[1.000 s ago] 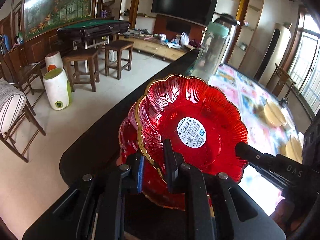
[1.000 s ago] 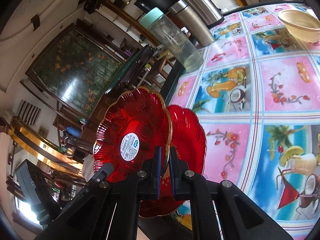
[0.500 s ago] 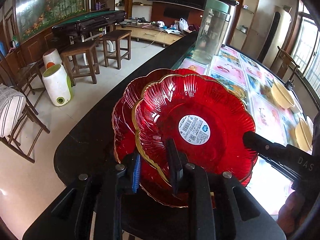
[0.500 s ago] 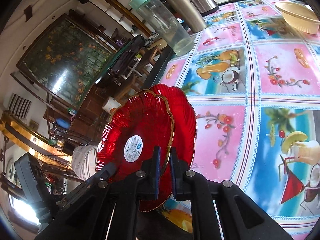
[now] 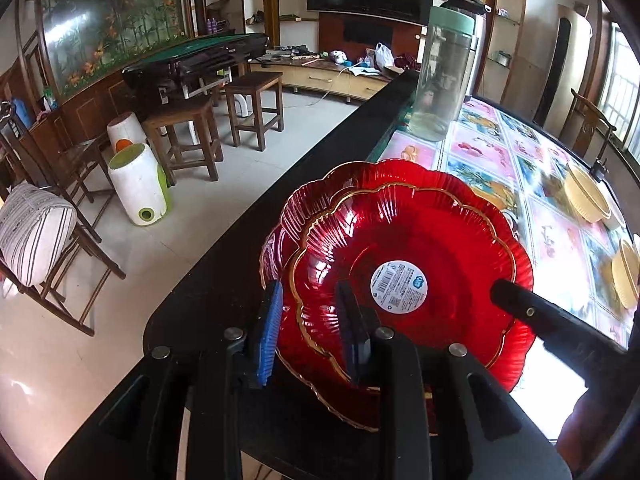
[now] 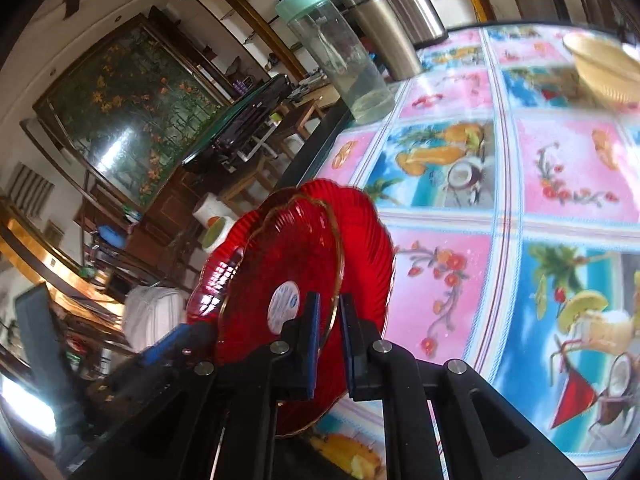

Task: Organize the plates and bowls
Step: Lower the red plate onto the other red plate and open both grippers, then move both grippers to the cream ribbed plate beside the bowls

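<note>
Red plates (image 5: 404, 240) stacked; left jaws spread round rims, right jaws pinching top rim; bowls (image 5: 586, 196) clearest left view

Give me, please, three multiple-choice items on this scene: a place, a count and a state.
1. Where does the clear mint-lidded jar stand?
A on the fruit-print tablecloth
B on a stool
C in a bowl
2. How many red scalloped gold-rimmed plates are there?
A one
B two
C four
3. The right gripper is:
A wide open
B shut on the upper plate at its rim
C holding the jar
Answers: 1 A, its base rests on the cloth; 2 B, one nests in the other; 3 B, the gold rim sits between its pads.
</note>
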`<state>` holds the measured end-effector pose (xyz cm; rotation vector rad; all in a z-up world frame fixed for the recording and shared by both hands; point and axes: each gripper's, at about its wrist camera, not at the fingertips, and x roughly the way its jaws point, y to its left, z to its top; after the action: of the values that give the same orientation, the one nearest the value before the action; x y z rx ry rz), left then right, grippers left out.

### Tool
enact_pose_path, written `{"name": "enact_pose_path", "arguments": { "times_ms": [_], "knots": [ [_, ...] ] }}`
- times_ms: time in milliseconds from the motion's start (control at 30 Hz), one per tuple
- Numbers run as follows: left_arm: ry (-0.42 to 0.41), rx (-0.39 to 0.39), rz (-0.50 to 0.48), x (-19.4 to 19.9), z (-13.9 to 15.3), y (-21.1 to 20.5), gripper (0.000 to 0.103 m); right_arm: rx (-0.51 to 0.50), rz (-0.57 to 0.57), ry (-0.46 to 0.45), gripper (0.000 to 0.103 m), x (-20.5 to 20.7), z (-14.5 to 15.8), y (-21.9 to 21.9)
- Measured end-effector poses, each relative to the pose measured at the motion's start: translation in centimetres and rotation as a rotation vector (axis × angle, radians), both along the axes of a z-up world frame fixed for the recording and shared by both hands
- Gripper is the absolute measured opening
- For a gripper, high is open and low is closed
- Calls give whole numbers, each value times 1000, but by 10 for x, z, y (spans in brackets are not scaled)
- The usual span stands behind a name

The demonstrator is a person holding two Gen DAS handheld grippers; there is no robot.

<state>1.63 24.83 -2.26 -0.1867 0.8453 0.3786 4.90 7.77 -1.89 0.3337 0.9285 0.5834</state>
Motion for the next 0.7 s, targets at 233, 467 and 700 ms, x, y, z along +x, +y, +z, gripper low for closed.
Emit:
{"name": "enact_pose_path", "arguments": {
  "times_ms": [233,467,700],
  "knots": [
    [-38,-33,20,-3,5,8,25,-148,102,-53,31,-3,3,23],
    [-88,-35,-18,-7,19,-9,41,-88,62,-259,64,-17,43,-15],
    [-102,0,-225,-5,29,-82,61,-70,-129,-300,72,-3,47,-94]
  ]
}}
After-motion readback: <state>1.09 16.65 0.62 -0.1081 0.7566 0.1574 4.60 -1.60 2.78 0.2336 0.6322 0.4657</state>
